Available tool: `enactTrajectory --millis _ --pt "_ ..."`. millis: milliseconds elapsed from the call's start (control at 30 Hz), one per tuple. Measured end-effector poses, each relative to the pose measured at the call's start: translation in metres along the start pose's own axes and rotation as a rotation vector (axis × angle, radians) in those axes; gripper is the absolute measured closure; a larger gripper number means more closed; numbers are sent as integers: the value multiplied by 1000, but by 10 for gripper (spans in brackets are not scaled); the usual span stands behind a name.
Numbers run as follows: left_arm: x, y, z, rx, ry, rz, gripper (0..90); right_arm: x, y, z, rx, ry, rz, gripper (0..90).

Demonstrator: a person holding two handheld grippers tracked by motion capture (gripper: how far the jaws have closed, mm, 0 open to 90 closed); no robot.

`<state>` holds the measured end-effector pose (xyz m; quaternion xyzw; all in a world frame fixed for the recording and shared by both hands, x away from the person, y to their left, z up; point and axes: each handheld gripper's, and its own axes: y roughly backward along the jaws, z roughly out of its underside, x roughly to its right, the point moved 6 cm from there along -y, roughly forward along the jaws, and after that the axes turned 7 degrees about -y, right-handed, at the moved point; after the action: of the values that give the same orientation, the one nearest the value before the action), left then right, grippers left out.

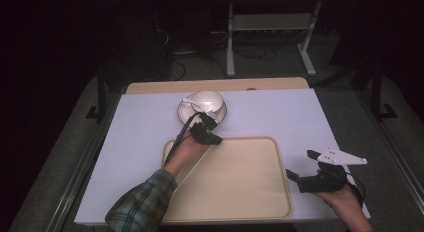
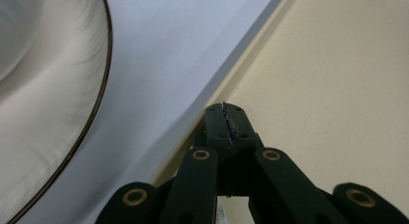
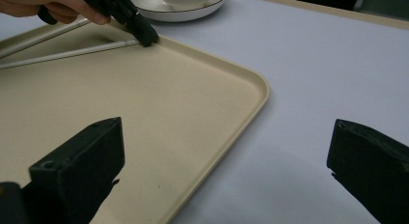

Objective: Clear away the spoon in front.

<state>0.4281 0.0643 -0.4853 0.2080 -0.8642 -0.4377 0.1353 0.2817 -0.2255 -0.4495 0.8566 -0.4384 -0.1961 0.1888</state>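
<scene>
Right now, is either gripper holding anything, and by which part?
Nothing is held. The left gripper is shut and empty at the beige plastic tray's far rim; the right gripper is open and empty.

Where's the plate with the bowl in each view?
High view: plate at the table's far middle, bowl on it, just beyond the tray.
Left gripper view: plate rim along the left edge, left of the shut left claw.
Right gripper view: plate at the top, left of centre.
Shared landmark: the tray's far rim nearest the plate.
</scene>
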Motion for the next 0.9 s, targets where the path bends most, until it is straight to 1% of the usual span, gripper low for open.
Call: enactTrajectory --millis 333,900 --pt "-7 9 13 5 17 -14 896 0 -1 0 -2 2 1 0" --pt "-18 27 38 17 68 -39 896 0 -1 0 -2 -1 5 0"
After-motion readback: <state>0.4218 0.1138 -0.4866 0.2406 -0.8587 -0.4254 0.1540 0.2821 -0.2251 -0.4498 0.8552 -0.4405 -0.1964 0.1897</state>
